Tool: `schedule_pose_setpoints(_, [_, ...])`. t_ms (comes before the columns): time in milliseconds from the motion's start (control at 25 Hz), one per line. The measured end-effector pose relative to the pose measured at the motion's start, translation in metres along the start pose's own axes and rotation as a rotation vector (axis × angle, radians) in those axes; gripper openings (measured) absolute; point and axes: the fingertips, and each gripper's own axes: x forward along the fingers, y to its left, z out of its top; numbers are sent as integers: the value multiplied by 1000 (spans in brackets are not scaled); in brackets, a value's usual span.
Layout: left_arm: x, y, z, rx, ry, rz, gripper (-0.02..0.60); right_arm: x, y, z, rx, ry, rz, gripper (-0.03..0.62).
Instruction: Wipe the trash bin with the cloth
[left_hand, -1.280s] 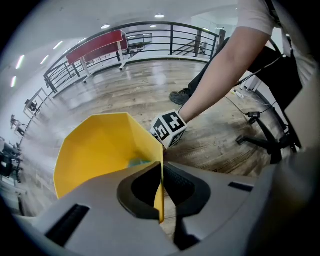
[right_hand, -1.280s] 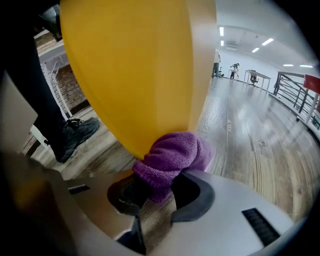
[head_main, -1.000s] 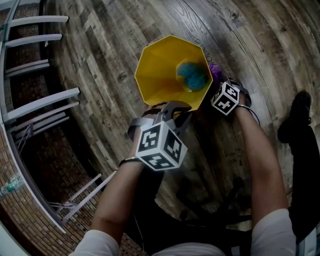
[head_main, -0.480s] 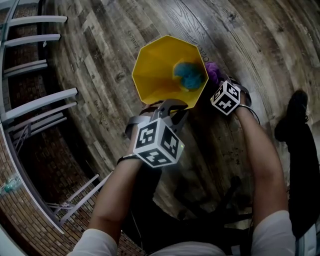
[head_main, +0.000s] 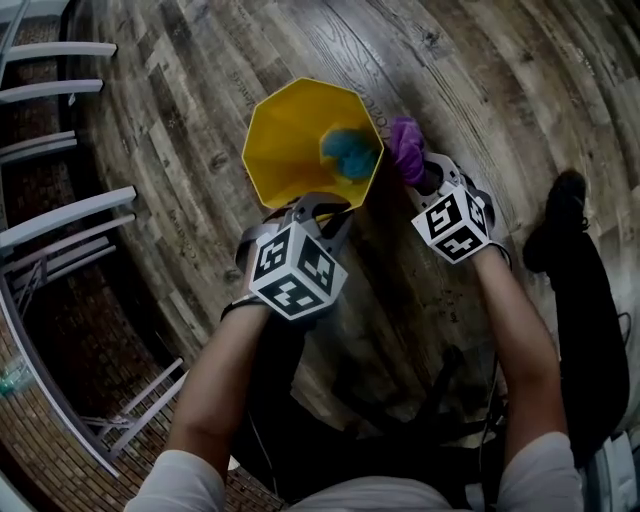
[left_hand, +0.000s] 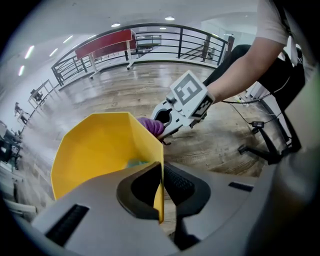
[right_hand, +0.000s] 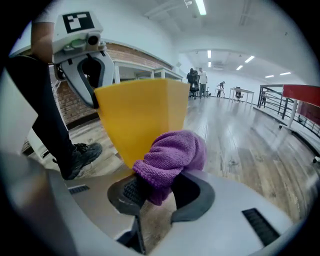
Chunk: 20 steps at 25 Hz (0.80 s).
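A yellow faceted trash bin stands on the wood floor with a blue cloth lying inside it. My left gripper is shut on the bin's near rim; in the left gripper view the thin yellow wall runs between the two pads. My right gripper is shut on a purple cloth, held beside the bin's right outer wall near the rim. In the right gripper view the purple cloth bulges out of the jaws just in front of the yellow wall.
White railing bars run along the left over a lower brick floor. The person's black shoe stands to the right of the bin. A black stand with cables sits on the floor behind the right arm.
My right gripper has risen with the purple cloth along the bin's right outer wall, from low beside it to near the rim. The left gripper keeps its hold on the rim.
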Motion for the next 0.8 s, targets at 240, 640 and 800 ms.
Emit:
schedule_pose_setpoints(240, [6,7,18,-84,-26,19,15,-45,7,40,-3,-111,-24,107])
schedule_pose_setpoints(640, [-7,6,30,-155,-100,25,28,-89,3,73,0,-233,-86,107])
schedule_pose_setpoints(800, [-9,3,16,-101,-36,29,28,-85,15,74,-30,-211,-63,107])
